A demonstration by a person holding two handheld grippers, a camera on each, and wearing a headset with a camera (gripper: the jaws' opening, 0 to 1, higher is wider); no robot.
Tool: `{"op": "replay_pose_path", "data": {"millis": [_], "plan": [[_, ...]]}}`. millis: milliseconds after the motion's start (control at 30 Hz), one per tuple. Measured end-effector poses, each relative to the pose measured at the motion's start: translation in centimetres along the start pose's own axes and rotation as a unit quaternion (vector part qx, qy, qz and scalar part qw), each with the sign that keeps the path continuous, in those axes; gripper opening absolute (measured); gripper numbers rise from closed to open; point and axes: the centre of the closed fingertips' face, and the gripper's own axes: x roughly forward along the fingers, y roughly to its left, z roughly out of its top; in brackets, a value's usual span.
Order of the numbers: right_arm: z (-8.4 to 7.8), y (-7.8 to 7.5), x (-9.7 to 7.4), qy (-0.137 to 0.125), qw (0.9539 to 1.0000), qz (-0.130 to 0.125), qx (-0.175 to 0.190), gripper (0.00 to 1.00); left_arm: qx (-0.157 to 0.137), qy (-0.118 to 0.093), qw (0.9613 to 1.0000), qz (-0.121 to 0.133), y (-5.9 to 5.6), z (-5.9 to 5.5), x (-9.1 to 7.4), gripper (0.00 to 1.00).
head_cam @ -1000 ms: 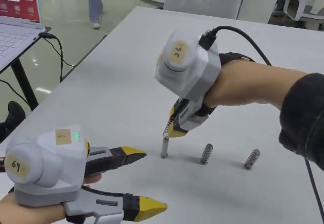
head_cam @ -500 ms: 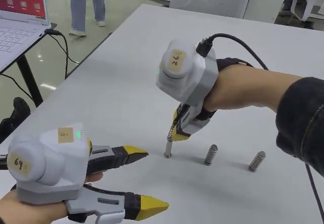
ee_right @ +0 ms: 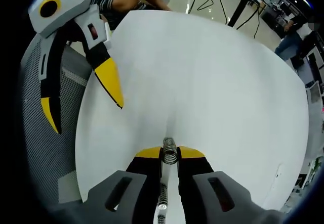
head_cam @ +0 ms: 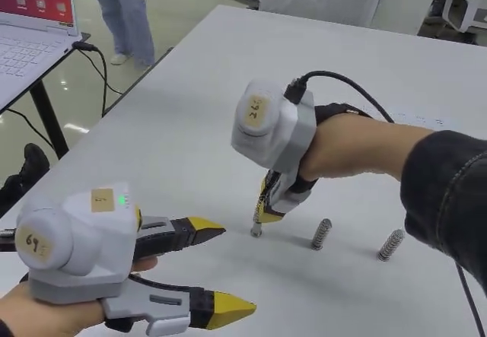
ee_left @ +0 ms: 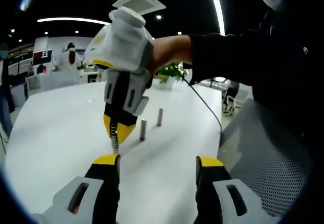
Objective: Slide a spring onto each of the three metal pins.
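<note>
Threading looks nearly finished. Left of the bare pin (head_cam: 256,231), the left claw (head_cam: 236,268) hangs spread and empty. Over that pin the right claw (head_cam: 262,214) pinches a spring (ee_right: 170,150) (it wants a straight push down). Rightward stand one sprung pin (head_cam: 321,233) and a second sprung pin (head_cam: 392,244): three pins, three springs.

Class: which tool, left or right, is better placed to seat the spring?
Right: the yellow-tipped right tool grips the coiled metal spring over the thin metal pin; the left tool sits open, aside.
</note>
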Motion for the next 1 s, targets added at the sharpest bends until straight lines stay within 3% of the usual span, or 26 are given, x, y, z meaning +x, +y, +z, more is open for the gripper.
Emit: {"op": "replay_pose_path", "data": {"millis": [533, 733, 1000], "plan": [[-0.9, 0.1, 2.5, 0.006, 0.9999, 0.002, 0.012, 0.09, -0.003, 0.000, 0.9999, 0.011, 0.6, -0.1, -0.3, 0.56], [-0.9, 0.2, 2.5, 0.003, 0.9999, 0.003, 0.016, 0.09, -0.004, 0.000, 0.9998, 0.017, 0.9, -0.1, -0.4, 0.56], [-1.5, 0.3, 1.8, -0.009, 0.9995, 0.001, 0.031, 0.17, -0.004, 0.000, 0.9997, 0.023, 1.4, 0.0, -0.4, 0.56]]}}
